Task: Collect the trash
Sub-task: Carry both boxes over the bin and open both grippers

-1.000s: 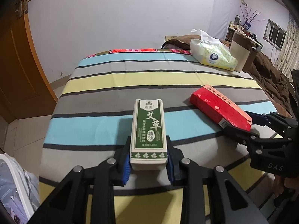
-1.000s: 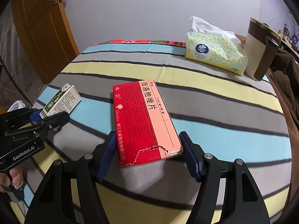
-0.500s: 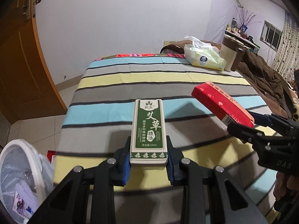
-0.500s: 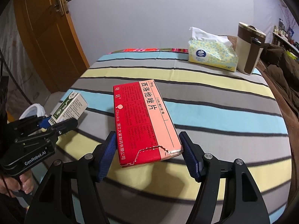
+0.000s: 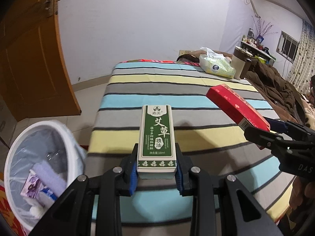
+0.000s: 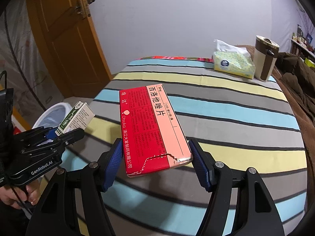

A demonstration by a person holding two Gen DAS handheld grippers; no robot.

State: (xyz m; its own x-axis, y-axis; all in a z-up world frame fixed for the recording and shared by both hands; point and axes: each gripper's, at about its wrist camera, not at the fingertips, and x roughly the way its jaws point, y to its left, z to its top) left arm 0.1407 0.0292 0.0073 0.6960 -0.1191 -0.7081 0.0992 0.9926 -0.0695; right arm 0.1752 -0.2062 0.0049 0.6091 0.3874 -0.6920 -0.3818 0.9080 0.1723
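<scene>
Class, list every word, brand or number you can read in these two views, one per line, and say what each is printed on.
"艾草", "精油": small green and white cardboard box.
"西洛他唑片", "Otsuka", "浙江大冢制药有限公司", "50mg": flat red and pink medicine box.
"GenRobot.AI": black left tongs.
"DAS", cut off: black right tongs.
Yellow tissue pack: blue logo too blurred.
Fine print on both boxes: too small.

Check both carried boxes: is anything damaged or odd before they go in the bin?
The flat red and pink cardboard medicine box, held in the right gripper, is torn open along its near end, with a ragged strip and a crumpled corner. The small green and white carton in the left gripper looks intact.
</scene>
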